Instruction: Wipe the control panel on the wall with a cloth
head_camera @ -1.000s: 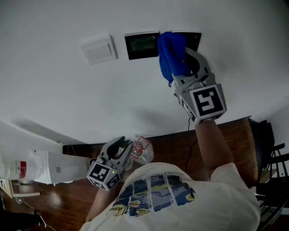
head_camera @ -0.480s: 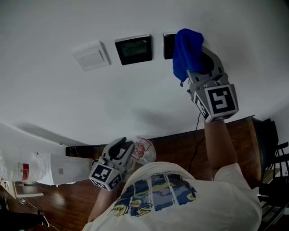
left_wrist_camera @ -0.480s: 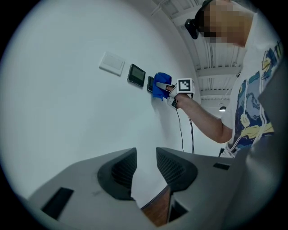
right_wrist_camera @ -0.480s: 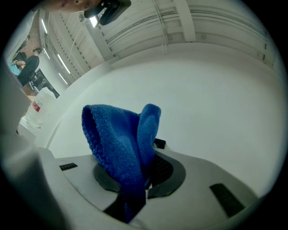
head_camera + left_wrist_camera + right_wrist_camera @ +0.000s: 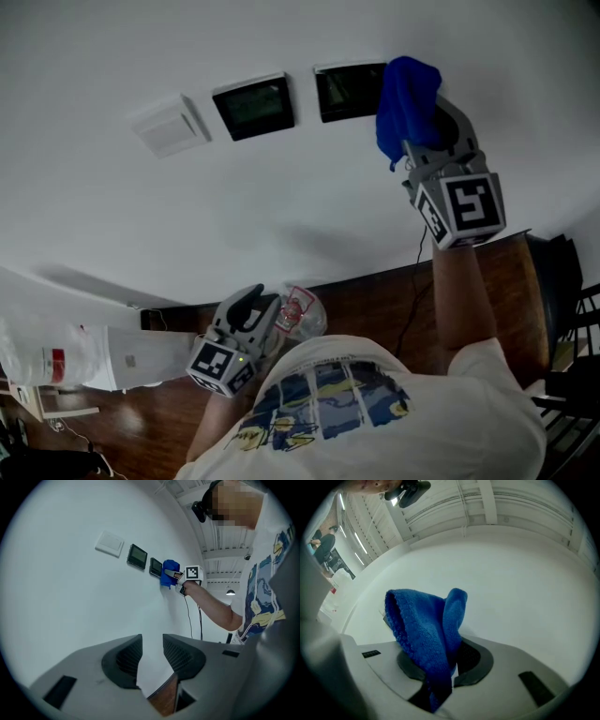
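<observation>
- The right gripper (image 5: 433,127) is held up at the wall (image 5: 281,206), its jaws clamped on a bunched blue cloth (image 5: 405,98). In the right gripper view the cloth (image 5: 426,634) is pinched low, with most of it standing loose above the jaws.
- The cloth is set against the wall at the far end of the control panel (image 5: 349,90), overlapping that end. A second dark panel (image 5: 253,106) and a white switch plate (image 5: 169,127) sit further along the row.
- The left gripper (image 5: 246,314) is hung low by the torso, well apart from the work. Its jaws are parted and nothing is held between them.
- Risk: the cloth is gripped by a small fold only, so it could be dragged out of the jaws by friction on a hard pass.
- Risk: if too little cloth is kept in front, the panel face could be scraped by bare jaw tips.
- Risk: buttons or a touch surface could be triggered by firm pressure, and settings changed.
- Risk: the second dark panel could be missed if the stroke is cut short.
</observation>
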The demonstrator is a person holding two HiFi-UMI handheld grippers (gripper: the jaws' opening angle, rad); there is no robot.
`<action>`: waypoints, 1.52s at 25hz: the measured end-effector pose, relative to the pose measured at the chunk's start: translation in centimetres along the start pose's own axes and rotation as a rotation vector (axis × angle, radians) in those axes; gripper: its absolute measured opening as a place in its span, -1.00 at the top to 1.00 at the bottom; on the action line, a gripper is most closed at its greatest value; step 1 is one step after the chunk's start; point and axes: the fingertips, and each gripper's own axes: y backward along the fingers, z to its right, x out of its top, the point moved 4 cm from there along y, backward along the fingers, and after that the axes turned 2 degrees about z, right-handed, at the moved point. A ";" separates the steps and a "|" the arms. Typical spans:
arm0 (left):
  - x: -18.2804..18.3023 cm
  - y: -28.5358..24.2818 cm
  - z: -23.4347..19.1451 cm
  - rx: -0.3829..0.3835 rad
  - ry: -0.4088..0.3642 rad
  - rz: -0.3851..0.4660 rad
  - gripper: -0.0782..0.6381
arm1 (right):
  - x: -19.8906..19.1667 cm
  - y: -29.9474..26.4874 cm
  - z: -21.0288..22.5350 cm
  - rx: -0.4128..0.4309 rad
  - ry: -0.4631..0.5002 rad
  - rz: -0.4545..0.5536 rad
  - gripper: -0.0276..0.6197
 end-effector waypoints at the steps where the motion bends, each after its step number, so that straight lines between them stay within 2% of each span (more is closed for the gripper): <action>1: 0.0 0.1 0.0 -0.001 0.000 -0.002 0.42 | 0.3 0.3 -0.2 -0.002 0.003 0.003 0.60; 4: -0.3 0.5 -0.1 0.001 -0.002 -0.002 0.42 | 1.7 0.8 -1.8 0.011 -0.003 0.016 0.60; 7: -0.3 1.2 -0.4 0.006 -0.008 0.001 0.42 | 2.8 0.2 -4.4 0.071 0.026 0.041 0.60; 11: -0.4 2.1 -0.6 0.011 -0.011 -0.002 0.42 | 3.0 -1.6 -8.0 0.138 0.020 0.012 0.60; 15: -0.4 2.8 -0.7 0.017 -0.011 0.000 0.42 | 3.1 -3.1 -9.0 0.148 -0.001 0.025 0.60; 19: -0.7 3.2 -1.3 0.031 -0.007 -0.008 0.42 | 2.9 -2.9 -7.9 0.117 -0.012 0.027 0.60; 28: 0.2 1.1 -0.4 -0.003 -0.040 -0.019 0.42 | 0.4 -0.2 -0.2 -0.027 0.003 -0.015 0.60; 32: 0.4 -0.3 0.7 -0.023 -0.058 -0.020 0.42 | -0.6 -0.1 1.7 -0.017 0.037 -0.012 0.60; 38: 0.7 -0.9 1.9 -0.020 -0.056 -0.022 0.42 | -0.8 0.7 1.8 0.006 0.000 0.010 0.60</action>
